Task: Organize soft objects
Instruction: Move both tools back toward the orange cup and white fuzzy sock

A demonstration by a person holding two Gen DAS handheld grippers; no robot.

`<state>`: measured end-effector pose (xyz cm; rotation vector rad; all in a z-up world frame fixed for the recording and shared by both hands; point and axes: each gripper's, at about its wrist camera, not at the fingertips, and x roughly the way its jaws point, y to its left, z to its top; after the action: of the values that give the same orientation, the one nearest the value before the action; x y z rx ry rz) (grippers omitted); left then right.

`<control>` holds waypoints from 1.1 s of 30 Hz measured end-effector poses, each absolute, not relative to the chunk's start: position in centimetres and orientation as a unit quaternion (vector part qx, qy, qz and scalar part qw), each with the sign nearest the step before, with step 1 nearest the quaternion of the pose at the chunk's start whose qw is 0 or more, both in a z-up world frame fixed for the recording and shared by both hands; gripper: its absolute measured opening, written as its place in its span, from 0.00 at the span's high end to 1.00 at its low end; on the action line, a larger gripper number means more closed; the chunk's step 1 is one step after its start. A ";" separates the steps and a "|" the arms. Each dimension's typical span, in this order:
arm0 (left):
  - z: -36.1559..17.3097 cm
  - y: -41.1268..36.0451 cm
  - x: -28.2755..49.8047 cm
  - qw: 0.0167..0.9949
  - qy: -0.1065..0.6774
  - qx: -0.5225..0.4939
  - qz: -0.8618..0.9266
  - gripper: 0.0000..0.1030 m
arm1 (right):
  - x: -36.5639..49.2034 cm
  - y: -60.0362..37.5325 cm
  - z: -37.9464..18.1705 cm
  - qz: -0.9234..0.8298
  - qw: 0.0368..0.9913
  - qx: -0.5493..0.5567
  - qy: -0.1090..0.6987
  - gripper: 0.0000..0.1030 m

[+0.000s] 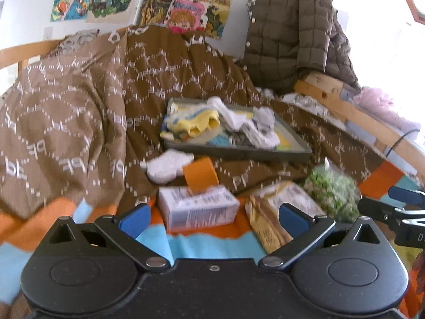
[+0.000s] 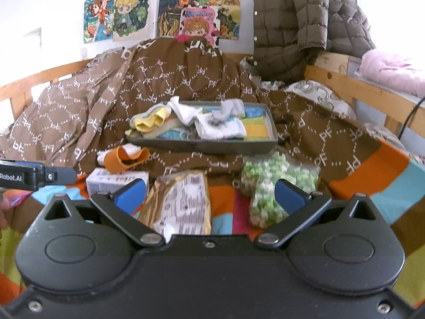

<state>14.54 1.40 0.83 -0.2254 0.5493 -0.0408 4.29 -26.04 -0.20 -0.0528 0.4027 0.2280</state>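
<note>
1. Closest in, the left gripper (image 1: 212, 216) has its blue fingers (image 1: 135, 219) spread wide apart, holding nothing; a white printed box (image 1: 199, 208) lies just ahead between them on the striped blanket (image 1: 186, 244).
2. The right gripper (image 2: 209, 192) is the same: fingers (image 2: 288, 194) well apart and empty. A gold snack packet (image 2: 180, 204) sits between them, its near end hidden behind the gripper body.
3. By the right finger of the right gripper lies a clear bag of green-and-white pieces (image 2: 276, 183), partly covered by that finger; I cannot tell what the pieces are.
4. Just past the white box, ahead of the left gripper's left finger, an orange band (image 1: 200, 176) overlaps a white sock (image 1: 166, 166). Both are blurred, and the sock's right end is hidden behind the band.
5. Further out, dead ahead of both pairs of fingers, a grey tray (image 2: 202, 146) rests tilted on the brown patterned duvet (image 2: 79, 122). It holds a heap of soft things: a yellow cloth (image 2: 152, 122) hanging over the left rim and white socks (image 2: 220, 127) across the middle. What lies beneath them is hard to make out.
6. Farthest back, a quilted olive jacket (image 2: 292, 26) hangs over the wooden bed frame (image 2: 345, 82) beyond the right fingers, with cartoon posters (image 2: 159, 10) on the wall, their tops cut off.
</note>
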 end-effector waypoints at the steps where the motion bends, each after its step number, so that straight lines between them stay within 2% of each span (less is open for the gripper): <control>1: 0.6 1.3 14.3 0.955 0.275 -0.110 -0.021 0.01 | 3.9 -26.1 -0.5 0.112 0.972 -0.027 0.203 0.01; 13: -0.8 0.6 12.1 0.950 0.295 -0.101 -0.025 0.01 | 0.7 -26.2 -3.2 0.112 0.963 -0.024 0.244 0.01; 33: -0.8 2.2 10.8 0.951 0.300 -0.073 -0.016 0.01 | -0.2 -22.3 -4.4 0.171 0.947 -0.038 0.268 0.01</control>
<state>10.80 2.19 -0.82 -0.1482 0.6101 -0.0326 -0.24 -22.28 -4.41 -0.0777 0.5456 0.3481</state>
